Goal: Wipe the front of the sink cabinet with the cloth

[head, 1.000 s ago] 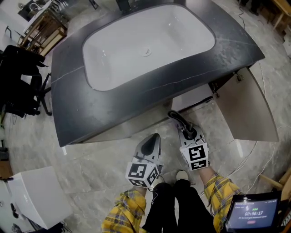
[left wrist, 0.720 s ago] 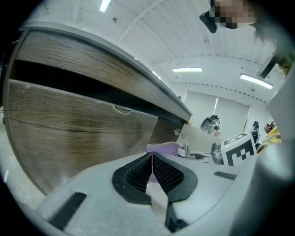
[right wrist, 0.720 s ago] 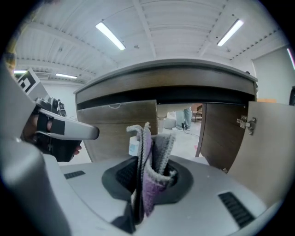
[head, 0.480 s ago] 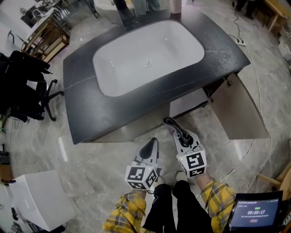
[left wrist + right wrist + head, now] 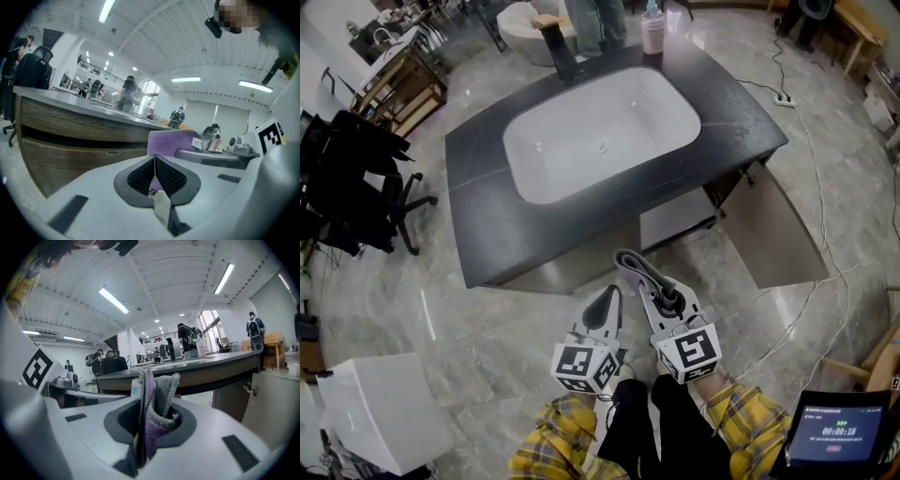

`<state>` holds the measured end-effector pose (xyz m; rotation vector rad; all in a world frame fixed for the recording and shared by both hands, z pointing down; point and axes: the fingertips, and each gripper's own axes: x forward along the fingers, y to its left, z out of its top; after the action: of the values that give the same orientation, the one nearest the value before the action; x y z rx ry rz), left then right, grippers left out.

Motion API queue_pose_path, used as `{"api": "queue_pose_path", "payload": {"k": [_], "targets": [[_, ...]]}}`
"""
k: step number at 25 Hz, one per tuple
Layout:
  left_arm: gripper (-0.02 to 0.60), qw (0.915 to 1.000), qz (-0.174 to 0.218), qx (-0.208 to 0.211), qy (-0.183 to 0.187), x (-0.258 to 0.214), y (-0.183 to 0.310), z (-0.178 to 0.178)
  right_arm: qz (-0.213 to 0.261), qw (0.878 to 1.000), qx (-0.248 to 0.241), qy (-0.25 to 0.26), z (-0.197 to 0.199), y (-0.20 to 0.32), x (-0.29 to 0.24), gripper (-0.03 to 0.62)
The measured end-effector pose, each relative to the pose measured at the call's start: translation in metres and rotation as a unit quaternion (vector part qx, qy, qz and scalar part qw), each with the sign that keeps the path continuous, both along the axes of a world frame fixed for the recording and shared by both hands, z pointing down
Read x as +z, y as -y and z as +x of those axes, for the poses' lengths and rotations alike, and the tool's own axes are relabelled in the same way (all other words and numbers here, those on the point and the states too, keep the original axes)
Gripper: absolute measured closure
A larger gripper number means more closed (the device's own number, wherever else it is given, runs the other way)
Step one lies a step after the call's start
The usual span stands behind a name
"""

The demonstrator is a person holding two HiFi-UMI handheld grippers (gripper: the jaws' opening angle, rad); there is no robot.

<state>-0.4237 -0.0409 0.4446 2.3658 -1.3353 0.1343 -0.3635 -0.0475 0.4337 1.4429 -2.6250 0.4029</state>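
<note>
The right gripper point(image 5: 663, 300) was clamped on the cloth point(image 5: 635, 269), a grey and lilac fold that stuck up and forward out of its closed jaws, as the right gripper view point(image 5: 144, 425) showed close up, with the cloth point(image 5: 158, 397) bunched between the pads. The left gripper point(image 5: 607, 303) was just to its left, level with it. Its jaws point(image 5: 154, 174) were pressed together with nothing between them, and the purple cloth point(image 5: 169, 142) showed only beyond its tips, off to its right.

A second earlier the cloth's tip had reached almost to the front of the sink cabinet point(image 5: 572, 272), under the edge of the dark countertop point(image 5: 487, 220). Now both grippers had drawn back. A strip of bare marble floor point(image 5: 487, 328) lay between the cloth and the cabinet front, so the cloth touched nothing but the jaws. The whole cabinet sat farther ahead of the grippers, and more of its far side had come into view: the white basin point(image 5: 600, 141), a dark tap point(image 5: 555, 45) and a cup point(image 5: 652, 33) at the back edge. The open cabinet door point(image 5: 773, 234) stood ahead and to the right of the right gripper, well apart from it. Yellow plaid sleeves point(image 5: 558, 441) showed behind both grippers.
</note>
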Motion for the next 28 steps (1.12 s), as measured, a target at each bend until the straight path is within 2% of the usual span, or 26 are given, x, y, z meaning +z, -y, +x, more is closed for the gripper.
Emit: {"api": "queue_pose_path", "payload": {"k": [5,14,23,28], "targets": [[0.572,0.9995,0.026,-0.009,-0.012,-0.038,-0.014,0.005,0.022,1.000,-0.006,0.010,0.008,-0.016,-0.040,0.549],[0.573,0.9965,0.068,0.006,-0.048,-0.111,-0.042,0.001,0.045,0.998,0.025,0.036,0.022,-0.045,-0.105,0.550],[0.572,0.9944,0.084,0.051,-0.039,-0.151,-0.060,-0.005,0.057,0.996,0.053,0.045,0.012,-0.071,-0.148,0.551],[0.572,0.9923,0.094,0.079,-0.018,-0.156,-0.068,-0.005,0.065,0.995,0.062,0.043,0.008,-0.083,-0.161,0.549]]}}
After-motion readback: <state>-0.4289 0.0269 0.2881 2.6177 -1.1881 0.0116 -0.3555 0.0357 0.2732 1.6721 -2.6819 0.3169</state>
